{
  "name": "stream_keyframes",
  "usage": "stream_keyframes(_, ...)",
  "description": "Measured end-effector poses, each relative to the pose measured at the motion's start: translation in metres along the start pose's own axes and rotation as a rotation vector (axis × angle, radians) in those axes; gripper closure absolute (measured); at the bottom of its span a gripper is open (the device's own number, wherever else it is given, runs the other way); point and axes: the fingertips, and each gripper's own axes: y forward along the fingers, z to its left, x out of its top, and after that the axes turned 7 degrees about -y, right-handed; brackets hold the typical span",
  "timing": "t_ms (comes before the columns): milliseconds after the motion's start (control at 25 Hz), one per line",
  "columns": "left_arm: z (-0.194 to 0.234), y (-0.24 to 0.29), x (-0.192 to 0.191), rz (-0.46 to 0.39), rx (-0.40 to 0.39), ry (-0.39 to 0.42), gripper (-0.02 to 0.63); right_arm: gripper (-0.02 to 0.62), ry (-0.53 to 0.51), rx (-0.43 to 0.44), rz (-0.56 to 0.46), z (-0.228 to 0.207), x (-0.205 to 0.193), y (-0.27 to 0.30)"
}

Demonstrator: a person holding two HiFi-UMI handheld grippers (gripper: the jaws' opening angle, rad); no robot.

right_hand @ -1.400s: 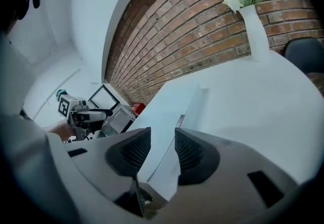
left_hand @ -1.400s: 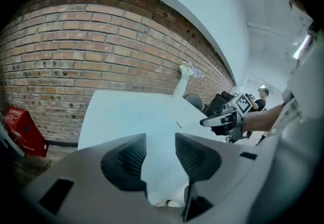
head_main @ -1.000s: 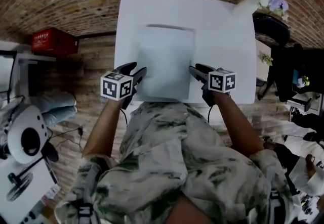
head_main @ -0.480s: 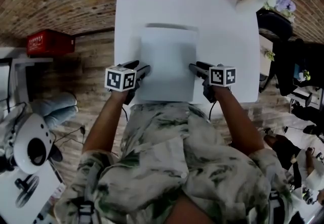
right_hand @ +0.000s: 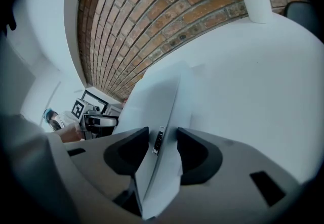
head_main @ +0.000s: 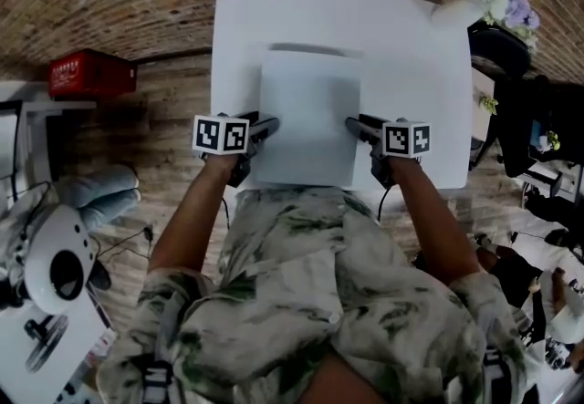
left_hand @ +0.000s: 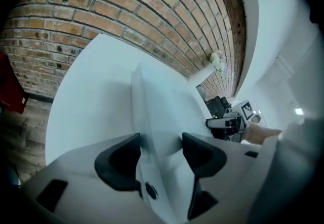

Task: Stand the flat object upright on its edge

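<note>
- On the white table (head_main: 411, 74), the flat white board (head_main: 310, 110) lies with its near edge close to the table's front edge. We judge it to be down or barely raised, not yet standing on its edge.
- At the board's left side, the left gripper (head_main: 263, 128) has the rim between its jaws, and those jaws are opening. Its pads do not seem to press, so we count that side as loose.
- At the right side, the right gripper (head_main: 356, 126) also has the rim between its jaws, and they are closing. Both pads (right_hand: 132, 153) look to sit against the board's faces.
- We read this as the gripping step: taking hold of both sides before any lift.
- Next we need the left jaws to close on the rim too. Then both grippers should raise the near edge together, pivoting the board on its far edge until it is upright.
- An uneven hold could let the board twist or slide across the smooth top, so we would lift it level and slowly.
</note>
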Motion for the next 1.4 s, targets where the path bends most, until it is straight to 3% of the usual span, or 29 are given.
stream_keyframes(440, -0.01, -0.006, -0.001, -0.023, 0.034, 0.009, 0.348, 0.419, -0.054, -0.015, -0.01, 0.006, 0.011, -0.01)
stream_keyframes(1400, -0.039, -0.09, 0.058, -0.253, 0.102, 0.16, 0.371, 0.43, -0.323, 0.018, -0.097, 0.068, 0.084, -0.026)
